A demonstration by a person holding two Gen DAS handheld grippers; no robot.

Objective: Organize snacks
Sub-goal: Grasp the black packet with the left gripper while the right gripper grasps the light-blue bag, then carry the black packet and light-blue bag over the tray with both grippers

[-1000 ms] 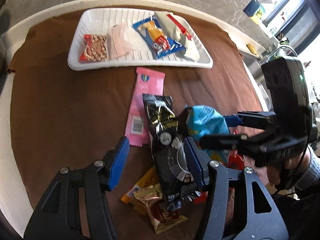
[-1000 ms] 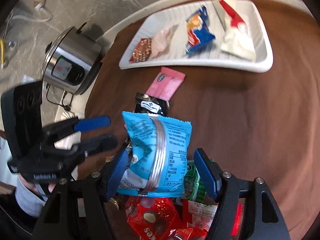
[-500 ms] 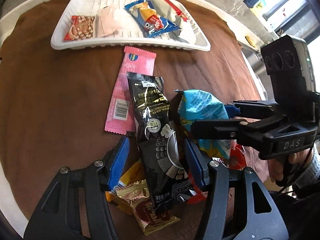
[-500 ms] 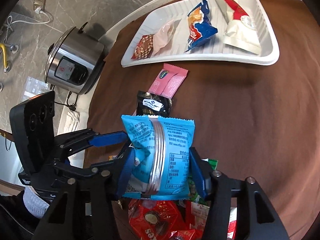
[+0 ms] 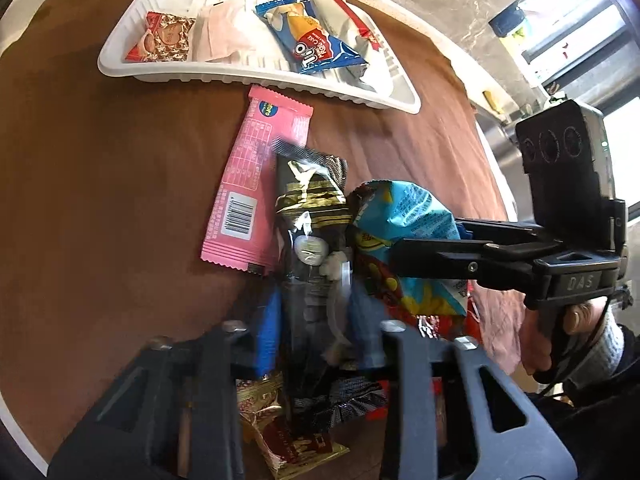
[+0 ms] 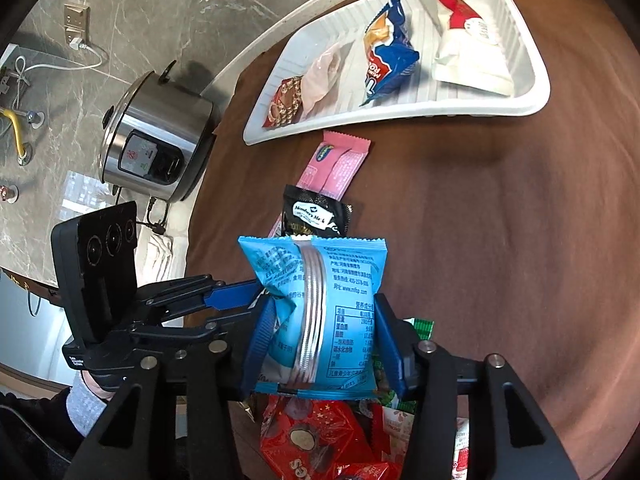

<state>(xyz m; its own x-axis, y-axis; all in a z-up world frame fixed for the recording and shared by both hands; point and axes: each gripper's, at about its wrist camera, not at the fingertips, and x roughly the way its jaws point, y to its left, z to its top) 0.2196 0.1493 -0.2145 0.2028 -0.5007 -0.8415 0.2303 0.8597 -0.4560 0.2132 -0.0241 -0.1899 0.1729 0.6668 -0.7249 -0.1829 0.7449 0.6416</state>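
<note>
Both light, crinkly packs need mid-body grips: left gripper [image 5: 312,316] jaws closing on the black pack [image 5: 310,240], right gripper [image 6: 320,340] jaws closing on the blue pack [image 6: 320,296].

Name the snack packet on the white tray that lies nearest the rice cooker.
The red chocolate packet, at the tray's end; the pale pink, blue and white packets lie farther along.
</note>
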